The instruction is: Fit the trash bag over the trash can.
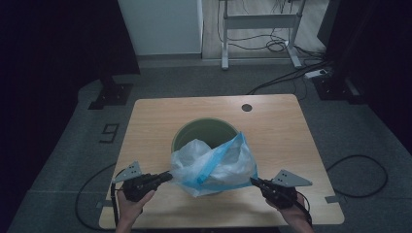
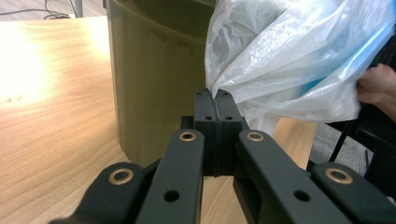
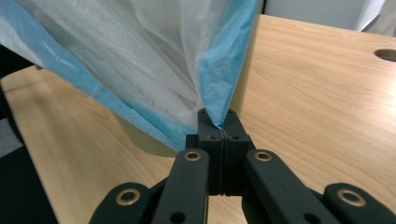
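A translucent plastic bag (image 1: 214, 162) with a blue band lies draped over the near rim of an olive-green bin (image 1: 194, 132) standing on the wooden table (image 1: 282, 131). My left gripper (image 1: 168, 175) is shut on the bag's left edge; in the left gripper view its jaws pinch the bag (image 2: 280, 60) beside the bin wall (image 2: 154, 88). My right gripper (image 1: 252, 181) is shut on the bag's right edge, and the right gripper view has the blue edge of the bag (image 3: 219, 70) clamped between the jaws. Both grippers (image 2: 215, 95) (image 3: 221, 122) hold the film taut between them.
A round cable hole (image 1: 247, 107) is in the table's far right part. Beyond the table stand a white cabinet (image 1: 160, 24) and a desk frame (image 1: 262, 29) with cables on the floor. Dark stands flank the table.
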Available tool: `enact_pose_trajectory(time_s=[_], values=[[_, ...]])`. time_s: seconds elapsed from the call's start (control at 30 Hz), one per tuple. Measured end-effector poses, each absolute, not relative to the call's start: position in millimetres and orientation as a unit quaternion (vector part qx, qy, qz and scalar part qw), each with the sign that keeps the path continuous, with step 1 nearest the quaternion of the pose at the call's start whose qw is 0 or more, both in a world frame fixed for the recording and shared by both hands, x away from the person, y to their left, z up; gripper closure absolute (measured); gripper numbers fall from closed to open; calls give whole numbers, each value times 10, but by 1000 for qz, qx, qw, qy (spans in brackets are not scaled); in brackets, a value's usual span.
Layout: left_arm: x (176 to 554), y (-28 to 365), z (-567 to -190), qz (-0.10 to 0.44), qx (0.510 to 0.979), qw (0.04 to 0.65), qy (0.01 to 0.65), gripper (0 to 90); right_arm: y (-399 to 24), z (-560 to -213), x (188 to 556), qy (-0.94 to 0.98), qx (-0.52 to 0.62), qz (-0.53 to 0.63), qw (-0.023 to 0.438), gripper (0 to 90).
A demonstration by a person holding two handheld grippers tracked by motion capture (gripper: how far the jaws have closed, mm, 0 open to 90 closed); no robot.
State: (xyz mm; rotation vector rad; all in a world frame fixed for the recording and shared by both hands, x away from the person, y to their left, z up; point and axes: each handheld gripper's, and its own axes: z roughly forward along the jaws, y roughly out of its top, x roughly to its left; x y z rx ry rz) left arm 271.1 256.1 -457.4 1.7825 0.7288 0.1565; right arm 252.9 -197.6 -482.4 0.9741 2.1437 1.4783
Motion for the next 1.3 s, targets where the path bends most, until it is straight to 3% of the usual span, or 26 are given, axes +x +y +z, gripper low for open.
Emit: enact_pose_trajectory(time_s=[0.1,0.17,0.2,0.23,0.4,0.57,0.87,0.93,0.97,1.03,1.13,1.3], values=[[2672,2591,-4539,78,753,574,312,865,-2005,-4814,2548,753,350,524,188,884],[2641,2590,-4501,86,749,580,309,773,-2017,-4798,2550,748,354,525,196,868],[2622,2581,-4478,95,747,581,309,653,-2027,-4780,2545,743,355,531,199,832],[2604,2571,-4453,101,746,583,306,653,-2027,-4780,2545,743,355,531,199,832],[2529,2497,-4310,127,743,592,287,477,-2043,-4696,2508,732,349,548,205,771],[2478,2406,-4161,140,741,600,266,432,-2056,-4624,2500,730,344,551,212,768],[2507,2168,-4008,145,763,586,230,462,-2060,-4582,2522,727,345,554,212,767],[2523,2131,-4003,151,769,576,233,575,-2058,-4562,2522,726,344,556,213,765],[2535,2116,-4002,152,771,571,237,718,-2056,-4544,2522,725,341,559,214,765],[2554,2103,-3998,149,772,570,239,832,-2053,-4536,2521,725,340,559,214,766],[2571,2111,-3978,156,764,574,250,894,-2048,-4519,2515,727,336,559,214,795],[2603,2231,-3924,174,724,603,285,898,-2062,-4526,2521,734,338,547,220,852]])
